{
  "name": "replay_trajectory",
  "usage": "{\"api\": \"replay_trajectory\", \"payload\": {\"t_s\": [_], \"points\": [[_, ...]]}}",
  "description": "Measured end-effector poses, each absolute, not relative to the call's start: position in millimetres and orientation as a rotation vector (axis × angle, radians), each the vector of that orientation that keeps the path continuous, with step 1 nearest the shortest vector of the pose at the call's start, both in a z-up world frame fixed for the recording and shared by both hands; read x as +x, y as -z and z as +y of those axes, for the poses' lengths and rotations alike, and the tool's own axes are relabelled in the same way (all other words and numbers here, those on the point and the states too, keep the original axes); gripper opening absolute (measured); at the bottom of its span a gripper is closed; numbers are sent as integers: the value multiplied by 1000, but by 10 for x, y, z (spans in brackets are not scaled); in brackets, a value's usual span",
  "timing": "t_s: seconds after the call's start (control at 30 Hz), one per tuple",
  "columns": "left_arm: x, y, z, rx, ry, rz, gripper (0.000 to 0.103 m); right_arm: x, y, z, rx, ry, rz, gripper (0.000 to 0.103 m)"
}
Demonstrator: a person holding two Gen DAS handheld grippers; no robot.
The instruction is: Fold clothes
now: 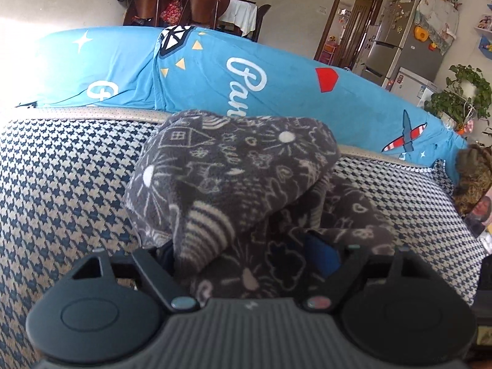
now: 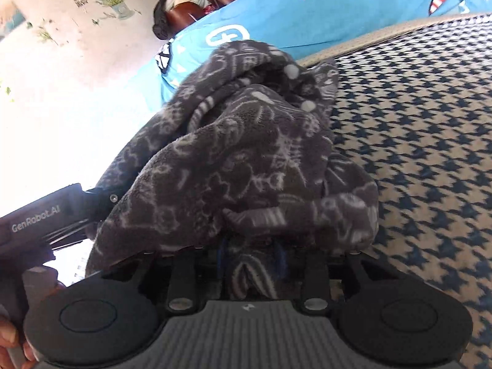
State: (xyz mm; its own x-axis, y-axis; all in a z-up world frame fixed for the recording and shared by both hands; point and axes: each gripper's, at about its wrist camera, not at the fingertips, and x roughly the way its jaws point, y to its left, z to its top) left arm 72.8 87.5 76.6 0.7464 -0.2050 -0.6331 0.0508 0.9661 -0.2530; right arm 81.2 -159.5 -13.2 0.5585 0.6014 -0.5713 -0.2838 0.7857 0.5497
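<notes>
A dark grey fleece garment (image 1: 233,160) with white doodle prints lies bunched on the houndstooth sofa cover (image 1: 61,184). One fold rises in a hump in front of my left gripper (image 1: 246,255). Its fingers stand wide apart, open, with fleece draped between them and a blue pad (image 1: 323,258) showing on the right. In the right wrist view the same garment (image 2: 246,141) is heaped over my right gripper (image 2: 252,255), whose two blue pads are close together, shut on a fold of the fleece. The left gripper's body (image 2: 40,215) shows at the left edge, held by a hand (image 2: 9,338).
A bright blue printed sheet (image 1: 261,77) covers the sofa back behind the garment. A brown furry cushion (image 1: 473,178) sits at the sofa's right end. Chairs (image 1: 184,0), a fridge (image 1: 406,46) and a plant (image 1: 461,92) stand beyond. Houndstooth seat (image 2: 415,123) stretches to the right.
</notes>
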Motion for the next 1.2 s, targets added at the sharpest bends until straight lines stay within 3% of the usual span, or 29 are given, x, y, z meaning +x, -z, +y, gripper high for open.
{"api": "replay_trajectory", "payload": {"t_s": [0.2, 0.53, 0.7, 0.9, 1.03, 1.2], "points": [[733, -1191, 852, -189, 181, 637, 82, 881, -114, -1443, 472, -733, 725, 33], [600, -1693, 678, -183, 269, 553, 86, 800, -221, -1558, 245, -421, 810, 33], [469, -1693, 517, -163, 249, 551, 91, 710, -344, -2129, 273, -293, 756, 43], [347, -1506, 552, -159, 131, 588, 96, 643, -522, -2691, 315, -164, 692, 46], [291, -1343, 600, -157, 56, 630, 97, 507, -611, -2890, 336, -108, 655, 57], [233, -1172, 706, -171, -24, 671, 100, 424, -642, -2941, 386, -89, 643, 61]]}}
